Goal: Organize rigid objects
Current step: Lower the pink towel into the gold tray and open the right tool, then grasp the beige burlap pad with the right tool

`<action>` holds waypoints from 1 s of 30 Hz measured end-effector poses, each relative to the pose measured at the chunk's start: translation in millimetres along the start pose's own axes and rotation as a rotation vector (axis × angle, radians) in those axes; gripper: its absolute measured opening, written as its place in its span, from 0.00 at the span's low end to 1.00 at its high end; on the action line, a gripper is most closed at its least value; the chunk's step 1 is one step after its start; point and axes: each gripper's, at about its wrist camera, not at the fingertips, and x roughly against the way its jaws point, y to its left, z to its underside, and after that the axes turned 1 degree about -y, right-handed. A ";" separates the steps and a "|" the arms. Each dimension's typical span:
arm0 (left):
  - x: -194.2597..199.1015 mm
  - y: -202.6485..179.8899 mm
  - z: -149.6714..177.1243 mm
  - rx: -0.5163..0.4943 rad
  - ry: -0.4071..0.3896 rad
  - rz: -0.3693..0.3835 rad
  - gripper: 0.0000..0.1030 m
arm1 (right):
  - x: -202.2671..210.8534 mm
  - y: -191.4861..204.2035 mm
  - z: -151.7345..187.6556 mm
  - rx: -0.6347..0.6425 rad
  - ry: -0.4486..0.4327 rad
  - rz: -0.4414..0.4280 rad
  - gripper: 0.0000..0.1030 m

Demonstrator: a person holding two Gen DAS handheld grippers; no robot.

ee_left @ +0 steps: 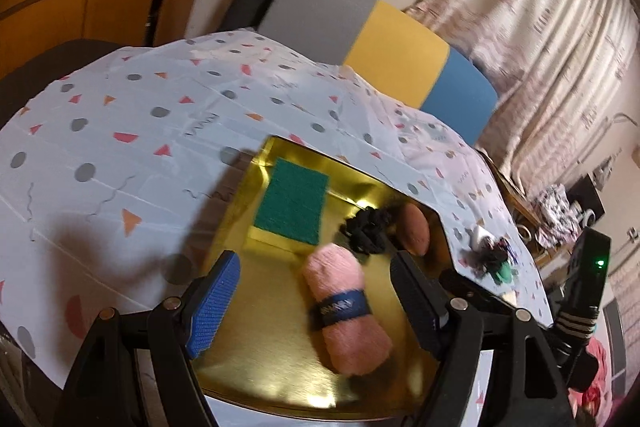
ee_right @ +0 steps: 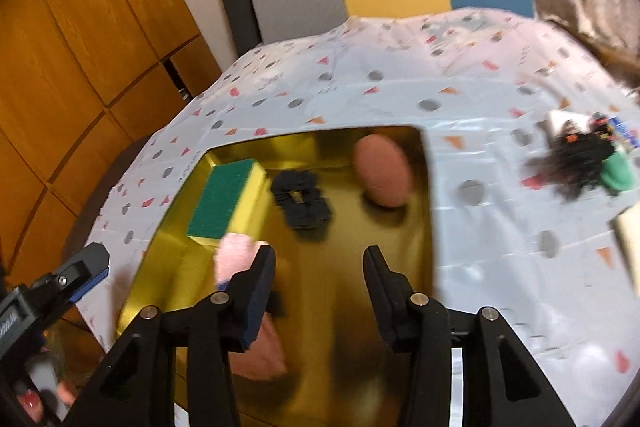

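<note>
Both the left tongs (ee_left: 316, 301) and right tongs (ee_right: 320, 297) hang wide and empty over the gold tray (ee_right: 428, 227) on the table (ee_left: 120, 155). It holds a sponge (ee_right: 224, 201), pink yarn skein (ee_left: 346, 311), black scrunchie (ee_right: 301, 201) and brown pad (ee_right: 382, 173). The cluttered pile (ee_right: 584, 163) lies apart; a hasty reach could snag the tray's rim.

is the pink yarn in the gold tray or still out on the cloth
In the tray. The pink yarn lies on its side on the gold tray floor, near the sponge and black scrunchie.
</note>
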 end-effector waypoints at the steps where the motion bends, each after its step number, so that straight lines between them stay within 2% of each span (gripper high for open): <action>1: -1.4 -5.5 2.5 -0.013 0.007 0.013 0.76 | 5.6 -5.4 1.3 0.005 -0.011 0.014 0.51; 4: -7.6 -24.7 12.2 -0.063 0.034 0.050 0.76 | 25.6 -33.0 8.2 0.016 -0.040 0.082 0.55; 8: -13.6 -50.7 27.5 -0.131 0.061 0.097 0.76 | 39.0 -73.4 19.8 -0.014 -0.032 0.149 0.62; 10: -15.6 -64.1 35.7 -0.166 0.075 0.126 0.76 | 44.2 -95.6 26.9 -0.044 -0.024 0.178 0.70; 18: -25.2 -104.4 68.3 -0.281 0.154 0.189 0.76 | 66.5 -203.0 59.3 -0.150 0.025 0.346 0.77; 20: -26.5 -109.8 71.8 -0.285 0.168 0.194 0.76 | 77.0 -229.6 55.9 -0.156 -0.003 0.411 0.86; 22: -26.3 -115.4 73.5 -0.288 0.170 0.194 0.76 | 87.1 -256.1 48.6 -0.177 -0.050 0.461 1.00; 25: -26.1 -124.9 74.9 -0.292 0.177 0.204 0.76 | 88.5 -287.7 33.4 -0.207 -0.067 0.484 1.00; 30: -26.3 -143.7 81.0 -0.319 0.205 0.214 0.76 | 56.1 -311.3 17.0 -0.144 0.045 0.441 1.00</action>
